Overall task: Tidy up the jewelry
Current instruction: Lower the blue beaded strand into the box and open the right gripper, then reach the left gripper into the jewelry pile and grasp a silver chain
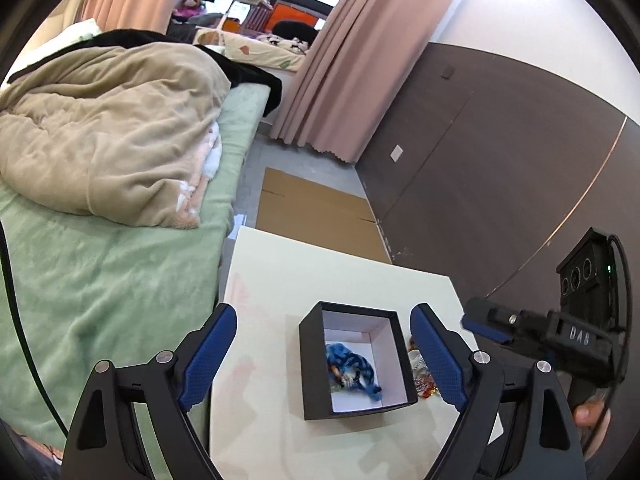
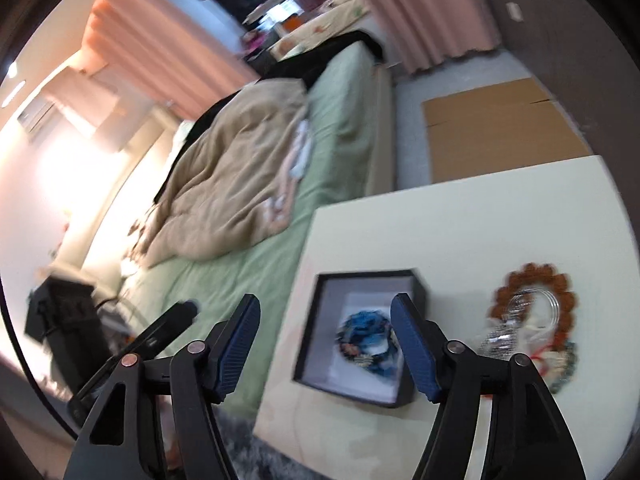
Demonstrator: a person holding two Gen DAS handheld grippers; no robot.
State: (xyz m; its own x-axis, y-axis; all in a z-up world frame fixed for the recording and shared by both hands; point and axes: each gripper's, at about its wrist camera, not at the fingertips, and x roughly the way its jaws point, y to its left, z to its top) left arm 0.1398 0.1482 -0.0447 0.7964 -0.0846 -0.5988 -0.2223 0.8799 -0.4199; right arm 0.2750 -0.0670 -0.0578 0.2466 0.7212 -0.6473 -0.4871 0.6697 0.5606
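A black box (image 1: 316, 408) with a white inside stands on a cream table (image 1: 320, 272). A blue beaded piece (image 1: 352, 368) lies inside it. My left gripper (image 1: 324, 354) is open and empty, its fingers (image 1: 208, 352) on either side of the box and nearer the camera. More jewelry (image 1: 420, 376) lies on the table right of the box. In the blurred right wrist view the box (image 2: 312, 336), the blue piece (image 2: 368, 340) and a pile of brown, silver and red jewelry (image 2: 532, 320) show. My right gripper (image 2: 326, 344) is open and empty, above the table's left edge.
A bed with a green sheet (image 1: 100, 280) and a beige blanket (image 1: 108, 128) lies left of the table. Flat cardboard (image 1: 316, 212) lies on the floor beyond it. A dark wall (image 1: 500, 152) and pink curtains (image 1: 352, 60) are to the right.
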